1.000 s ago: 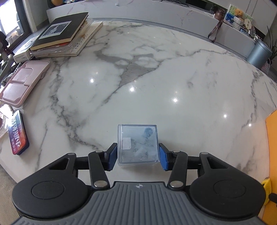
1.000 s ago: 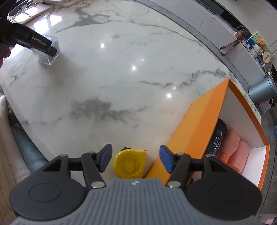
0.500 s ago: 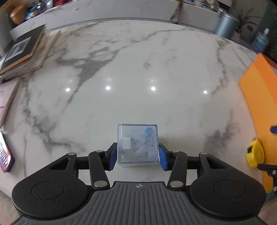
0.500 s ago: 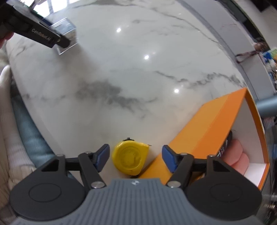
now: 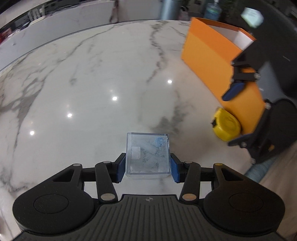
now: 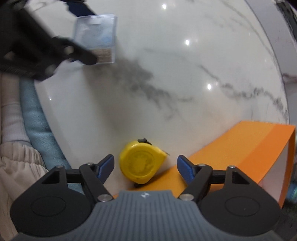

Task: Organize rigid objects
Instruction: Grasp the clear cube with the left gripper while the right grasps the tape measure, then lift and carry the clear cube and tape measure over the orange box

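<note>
A clear plastic cube box [image 5: 148,154] sits between the blue pads of my left gripper [image 5: 148,169], which is shut on it above the marble table [image 5: 104,77]. The same clear box [image 6: 96,37] shows at the upper left of the right wrist view. My right gripper [image 6: 145,167] hangs over a yellow tape measure [image 6: 141,164] that lies on the table against the orange box [image 6: 246,146]. Its jaws are opening, and the pads stand apart on either side of the tape measure without touching it. In the left wrist view the tape measure [image 5: 226,128] rests by the orange box [image 5: 209,50].
The orange box stands open at the table's right side, with a white inside wall [image 5: 241,38]. A person's light trousers [image 6: 16,161] and a blue-grey cloth [image 6: 39,126] run along the table's near edge. A grey bin [image 5: 169,8] stands beyond the table.
My left gripper has swung right with the clear box, bringing the orange box and tape measure into its view. My right gripper has sunk toward the tape measure and its jaws have widened.
</note>
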A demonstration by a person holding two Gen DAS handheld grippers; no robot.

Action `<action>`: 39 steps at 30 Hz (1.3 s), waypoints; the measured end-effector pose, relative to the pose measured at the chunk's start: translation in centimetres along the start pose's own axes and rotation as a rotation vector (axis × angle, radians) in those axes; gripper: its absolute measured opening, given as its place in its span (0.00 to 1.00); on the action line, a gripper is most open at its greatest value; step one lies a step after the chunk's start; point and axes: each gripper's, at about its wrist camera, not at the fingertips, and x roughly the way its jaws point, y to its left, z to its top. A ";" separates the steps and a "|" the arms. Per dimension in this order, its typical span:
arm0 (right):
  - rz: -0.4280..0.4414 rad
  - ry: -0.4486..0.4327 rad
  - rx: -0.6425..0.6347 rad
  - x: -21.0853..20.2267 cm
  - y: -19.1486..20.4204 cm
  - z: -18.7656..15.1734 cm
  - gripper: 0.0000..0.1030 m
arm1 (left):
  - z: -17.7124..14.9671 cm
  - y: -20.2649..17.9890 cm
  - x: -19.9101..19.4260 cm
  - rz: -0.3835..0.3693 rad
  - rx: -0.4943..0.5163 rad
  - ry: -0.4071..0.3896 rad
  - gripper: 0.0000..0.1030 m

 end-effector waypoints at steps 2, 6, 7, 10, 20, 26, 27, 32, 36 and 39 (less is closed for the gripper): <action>0.036 0.015 0.048 0.4 -0.7 0.2 0.73 | 0.1 -0.5 0.1 -0.026 0.024 0.000 0.53; 0.078 0.029 0.080 0.8 -1.0 0.5 0.68 | 0.0 -0.8 0.3 -0.047 0.037 0.007 0.55; 0.090 0.038 0.089 1.0 -1.0 0.5 0.65 | 0.0 -0.8 0.4 -0.050 0.037 0.013 0.55; 0.105 0.038 0.116 1.2 -1.3 0.4 0.57 | -0.1 -0.7 0.5 -0.054 0.032 0.018 0.58; 0.092 -0.101 0.186 -1.5 0.2 -0.7 0.56 | 0.1 -0.8 0.0 -0.065 0.016 -0.014 0.60; 0.081 -0.189 0.260 -4.0 1.0 -2.2 0.55 | 0.1 -1.2 0.0 -0.062 0.024 -0.014 0.56; 0.080 -0.215 0.273 -4.5 1.0 -2.5 0.55 | 0.1 -1.1 -0.1 -0.059 0.024 -0.014 0.55; 0.076 -0.328 0.352 -7.3 1.1 -4.0 0.55 | -0.1 -1.4 -0.4 -0.035 0.035 -0.016 0.55; 0.076 -0.419 0.464 -9.6 0.5 -6.7 0.55 | 0.0 -1.4 -1.1 -0.007 0.030 -0.039 0.55; 0.080 -0.485 0.574 -11.4 0.3 -9.4 0.55 | 0.1 -1.1 -2.1 -0.007 0.002 -0.071 0.55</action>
